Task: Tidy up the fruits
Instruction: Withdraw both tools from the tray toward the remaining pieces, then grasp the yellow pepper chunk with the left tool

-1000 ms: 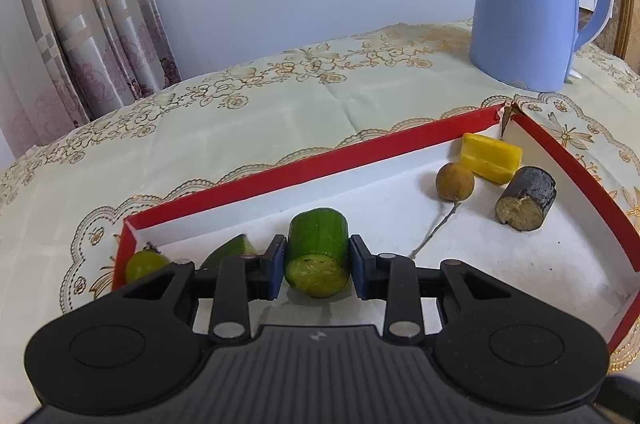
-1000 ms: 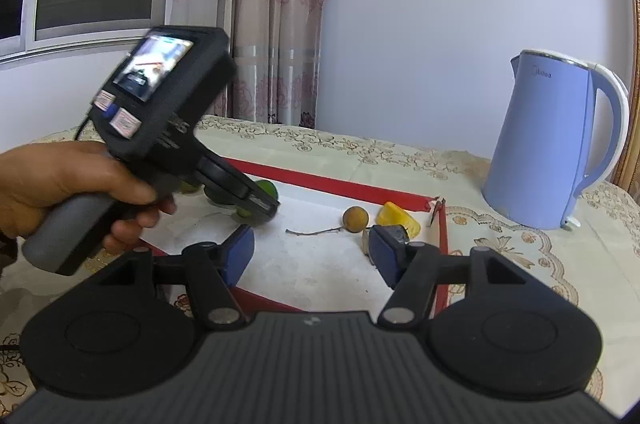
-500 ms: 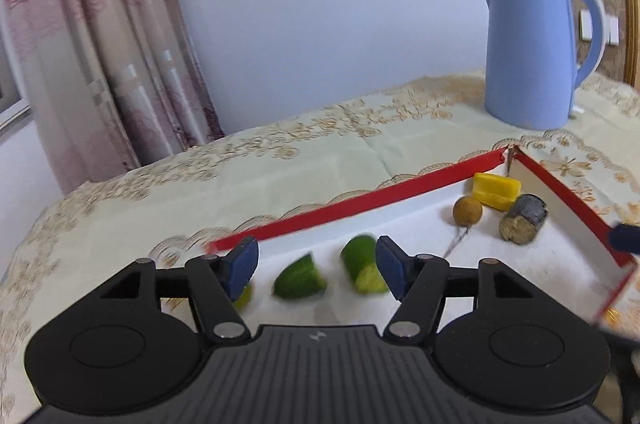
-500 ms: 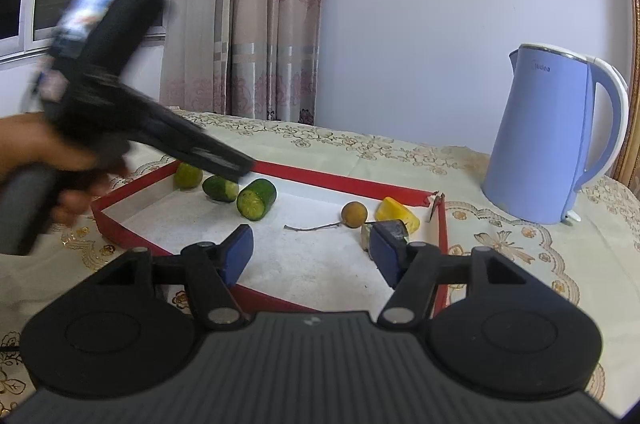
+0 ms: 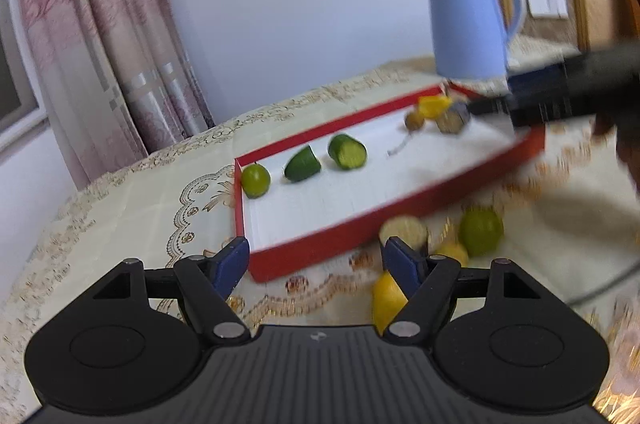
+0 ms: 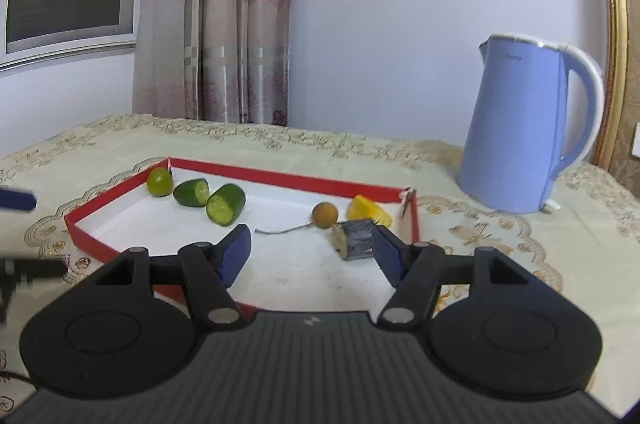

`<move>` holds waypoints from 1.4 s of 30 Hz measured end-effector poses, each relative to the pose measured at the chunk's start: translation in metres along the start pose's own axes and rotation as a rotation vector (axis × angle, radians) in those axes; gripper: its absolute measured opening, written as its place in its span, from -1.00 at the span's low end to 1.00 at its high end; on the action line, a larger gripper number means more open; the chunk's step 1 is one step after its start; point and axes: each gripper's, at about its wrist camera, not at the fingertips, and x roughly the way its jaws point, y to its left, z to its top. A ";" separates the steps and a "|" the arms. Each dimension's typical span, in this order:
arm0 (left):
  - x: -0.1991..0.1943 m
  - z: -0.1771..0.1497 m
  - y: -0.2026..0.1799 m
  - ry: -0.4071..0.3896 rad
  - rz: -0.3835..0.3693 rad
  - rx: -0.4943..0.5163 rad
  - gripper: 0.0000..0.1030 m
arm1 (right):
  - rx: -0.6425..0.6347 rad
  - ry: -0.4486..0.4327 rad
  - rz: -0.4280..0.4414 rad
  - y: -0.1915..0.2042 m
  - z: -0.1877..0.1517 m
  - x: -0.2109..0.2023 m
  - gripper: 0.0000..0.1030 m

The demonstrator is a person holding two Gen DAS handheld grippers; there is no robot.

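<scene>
The red tray (image 6: pixel 280 180) already held 6 pieces, 3 green at one end. About 4 fruits (image 5: pixel 480 230) lay outside it. The left gripper (image 5: pixel 316 258) and right gripper (image 6: pixel 310 250) were both opening, empty.

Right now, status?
Left gripper opening, empty; right gripper opening, empty. Six pieces in red tray. Loose fruit outside it. Nothing blocking.

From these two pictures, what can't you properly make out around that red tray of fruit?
- Left wrist view: the loose fruit outside the red tray is motion-blurred; kinds and count unclear.
- Same view: a yellow piece is partly hidden behind the left gripper, whose jaws are opening, empty.
- Right wrist view: the dark chunk is partly covered by a fingertip.
- Kettle lettering: too small.
</scene>
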 end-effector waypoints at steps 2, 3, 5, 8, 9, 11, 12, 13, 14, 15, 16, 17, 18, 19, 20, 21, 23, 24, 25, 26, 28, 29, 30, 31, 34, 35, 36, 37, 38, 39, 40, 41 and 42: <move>-0.002 -0.005 -0.003 0.000 -0.006 0.018 0.45 | -0.013 -0.029 -0.012 0.004 0.002 -0.011 0.45; -0.003 -0.006 -0.002 0.000 -0.019 0.014 0.45 | -0.024 -0.037 -0.013 0.007 0.002 -0.016 0.45; -0.004 -0.008 -0.003 -0.001 -0.057 0.011 0.45 | -0.032 -0.042 -0.014 0.012 0.000 -0.024 0.45; -0.007 -0.013 -0.011 -0.007 -0.094 0.040 0.45 | -0.021 -0.036 0.003 0.018 -0.006 -0.032 0.45; -0.007 -0.014 -0.013 -0.007 -0.104 0.050 0.45 | -0.010 -0.035 0.009 0.018 -0.009 -0.033 0.45; -0.007 -0.017 -0.017 -0.003 -0.117 0.064 0.45 | 0.012 -0.033 0.021 0.019 -0.012 -0.031 0.45; -0.006 -0.018 -0.018 0.002 -0.120 0.067 0.45 | 0.022 -0.030 0.028 0.018 -0.014 -0.029 0.45; -0.004 -0.019 -0.019 0.010 -0.123 0.070 0.45 | 0.026 -0.022 0.033 0.019 -0.015 -0.027 0.45; -0.003 -0.020 -0.020 0.017 -0.128 0.075 0.45 | 0.029 -0.016 0.037 0.019 -0.017 -0.025 0.45; -0.003 -0.021 -0.021 0.022 -0.134 0.077 0.45 | 0.032 -0.012 0.043 0.018 -0.018 -0.024 0.45; -0.002 -0.022 -0.021 0.026 -0.140 0.079 0.45 | 0.039 -0.007 0.050 0.018 -0.020 -0.022 0.45; 0.000 -0.022 -0.022 0.031 -0.145 0.079 0.45 | 0.045 -0.003 0.055 0.017 -0.021 -0.021 0.45; 0.002 -0.022 -0.022 0.038 -0.149 0.079 0.42 | 0.049 0.002 0.061 0.017 -0.022 -0.020 0.45; 0.005 -0.023 -0.022 0.048 -0.150 0.077 0.31 | 0.050 0.005 0.062 0.017 -0.023 -0.019 0.45; 0.007 -0.023 -0.022 0.058 -0.154 0.075 0.18 | 0.050 0.005 0.062 0.017 -0.024 -0.019 0.45; 0.010 -0.022 -0.021 0.069 -0.164 0.070 0.13 | 0.051 0.005 0.063 0.016 -0.024 -0.019 0.45; 0.013 -0.023 -0.017 0.081 -0.188 0.044 0.09 | 0.055 0.006 0.068 0.016 -0.025 -0.018 0.45; 0.013 -0.023 -0.016 0.083 -0.192 0.039 0.09 | 0.054 0.008 0.070 0.016 -0.025 -0.018 0.45; 0.014 -0.023 -0.016 0.084 -0.194 0.036 0.09 | 0.053 0.011 0.073 0.016 -0.025 -0.017 0.45; 0.014 -0.023 -0.015 0.085 -0.195 0.033 0.09 | 0.049 0.013 0.075 0.017 -0.025 -0.017 0.45; 0.015 -0.023 -0.016 0.087 -0.194 0.030 0.09 | 0.043 0.013 0.082 0.018 -0.025 -0.017 0.45; 0.015 -0.023 -0.016 0.087 -0.193 0.029 0.09 | 0.039 0.013 0.085 0.019 -0.026 -0.017 0.45; 0.015 -0.023 -0.017 0.087 -0.194 0.027 0.09 | 0.036 0.014 0.086 0.020 -0.025 -0.017 0.45; 0.016 -0.022 -0.017 0.088 -0.195 0.023 0.05 | 0.035 0.015 0.085 0.020 -0.026 -0.017 0.45; 0.016 -0.021 -0.018 0.095 -0.205 0.009 -0.05 | 0.041 0.017 0.084 0.019 -0.026 -0.017 0.45; 0.016 -0.021 -0.019 0.097 -0.204 0.005 -0.05 | 0.043 0.017 0.084 0.019 -0.026 -0.017 0.45; 0.016 -0.021 -0.018 0.098 -0.204 0.000 -0.05 | 0.044 0.017 0.084 0.018 -0.026 -0.017 0.45; 0.016 -0.022 -0.018 0.099 -0.205 -0.005 -0.05 | 0.044 0.016 0.084 0.019 -0.026 -0.017 0.45; 0.016 -0.021 -0.017 0.101 -0.208 -0.011 -0.05 | 0.044 0.017 0.085 0.019 -0.027 -0.017 0.45; 0.017 -0.021 -0.017 0.104 -0.212 -0.020 -0.05 | 0.043 0.017 0.086 0.019 -0.027 -0.017 0.45; 0.017 -0.021 -0.016 0.106 -0.214 -0.027 -0.05 | 0.041 0.017 0.087 0.019 -0.026 -0.017 0.45; 0.018 -0.021 -0.015 0.107 -0.219 -0.034 -0.05 | 0.040 0.018 0.090 0.019 -0.026 -0.017 0.45; 0.019 -0.021 -0.014 0.109 -0.222 -0.040 -0.05 | 0.041 0.018 0.094 0.019 -0.027 -0.016 0.45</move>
